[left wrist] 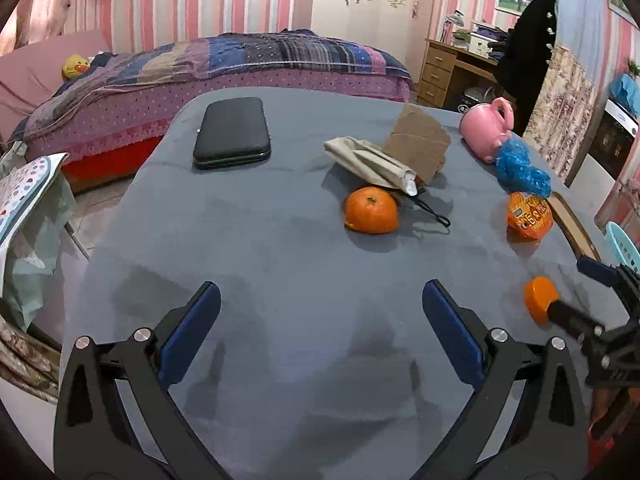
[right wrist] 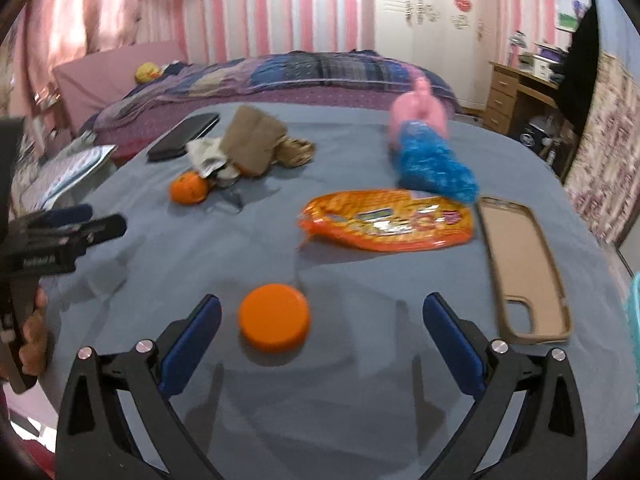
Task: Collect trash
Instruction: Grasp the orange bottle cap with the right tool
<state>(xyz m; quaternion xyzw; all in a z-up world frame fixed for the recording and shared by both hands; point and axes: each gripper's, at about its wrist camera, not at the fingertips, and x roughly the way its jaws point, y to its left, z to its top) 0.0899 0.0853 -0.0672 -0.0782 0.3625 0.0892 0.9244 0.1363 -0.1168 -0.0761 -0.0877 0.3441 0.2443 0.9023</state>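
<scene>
**Orange lid sitting between the open right fingers**

An orange lid (right wrist: 274,323) is lying flat on the gray table cloth (right wrist: 320,392). It is sitting between the two blue pads of the right gripper (right wrist: 322,334), closer to the left pad. The jaws are spread wide and are not touching the lid.

Past the lid, an orange snack wrapper (right wrist: 386,219) is lying flat on the cloth. Just beside it, a tan phone case (right wrist: 524,268) is lying open side up, with nothing in it. A crinkly blue bag (right wrist: 434,162) is touching a pink watering can (right wrist: 418,114) behind it. The can is blurry in the right view, so its opening is hard to see.

The left gripper (left wrist: 322,330) is hanging over bare cloth. Its jaws are spread wide too, holding nothing. In front of it an orange fruit (left wrist: 372,210) is sitting near a beige cloth pouch (left wrist: 366,162) and a piece of brown cardboard (left wrist: 418,144). The pouch is hiding part of something with a black cord. A black zip case (left wrist: 232,132) is lying shut, well apart, so its inside is not showing.

A light blue basket (left wrist: 624,246) is peeking in at the right edge, mostly cut off.
</scene>
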